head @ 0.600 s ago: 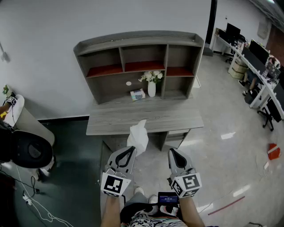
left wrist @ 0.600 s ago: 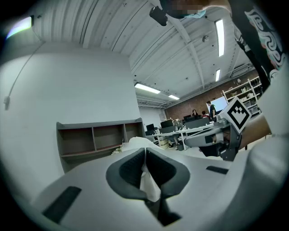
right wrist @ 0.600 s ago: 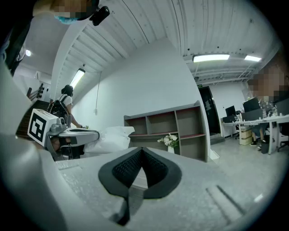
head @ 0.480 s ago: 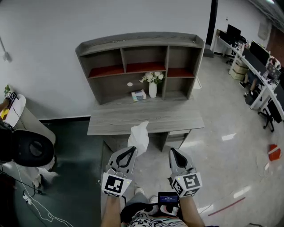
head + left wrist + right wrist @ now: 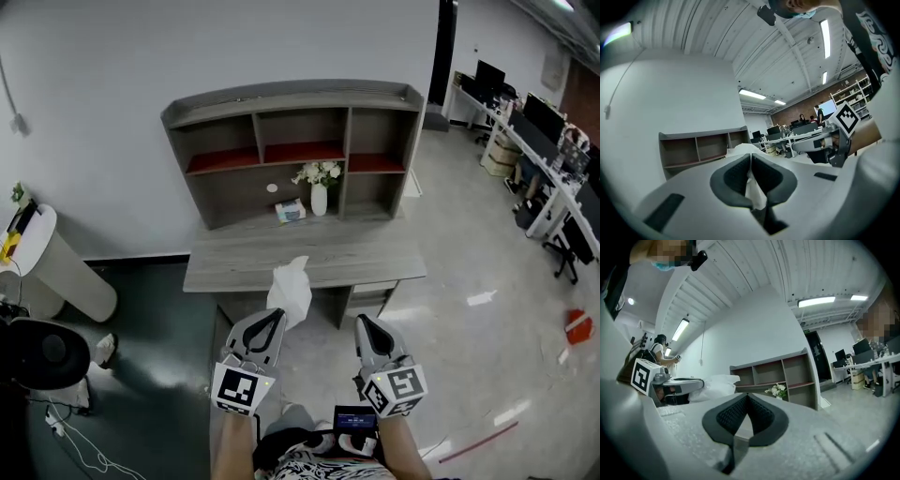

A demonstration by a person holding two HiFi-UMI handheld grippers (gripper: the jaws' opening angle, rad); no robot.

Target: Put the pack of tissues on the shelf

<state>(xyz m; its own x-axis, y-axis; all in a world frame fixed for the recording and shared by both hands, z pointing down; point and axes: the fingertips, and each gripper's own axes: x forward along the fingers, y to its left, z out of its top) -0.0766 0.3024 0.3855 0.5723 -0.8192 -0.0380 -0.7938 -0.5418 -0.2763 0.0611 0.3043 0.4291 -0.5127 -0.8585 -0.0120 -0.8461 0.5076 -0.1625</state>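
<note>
A white, crumpled pack of tissues (image 5: 292, 289) sticks up from my left gripper (image 5: 277, 317), which is shut on its lower end. In the left gripper view the white wrap (image 5: 752, 190) is pinched between the dark pads. My right gripper (image 5: 361, 322) is beside it at the same height, shut with nothing in it; its pads (image 5: 747, 397) meet at the tips. Both are held in front of a grey desk (image 5: 375, 255) that carries a grey shelf unit (image 5: 291, 98) with red-lined upper compartments. The shelf (image 5: 778, 376) also shows ahead in the right gripper view.
On the desk under the shelf stand a white vase of flowers (image 5: 319, 192) and a small tissue box (image 5: 290, 211). A white cylinder (image 5: 56, 267) and a black chair (image 5: 42, 352) are at the left. Office desks with monitors (image 5: 553, 159) line the right.
The head view has shifted a little, so the shelf and desk sit slightly lower in the frame. Both grippers keep their places, and the left keeps its hold on the tissues.
</note>
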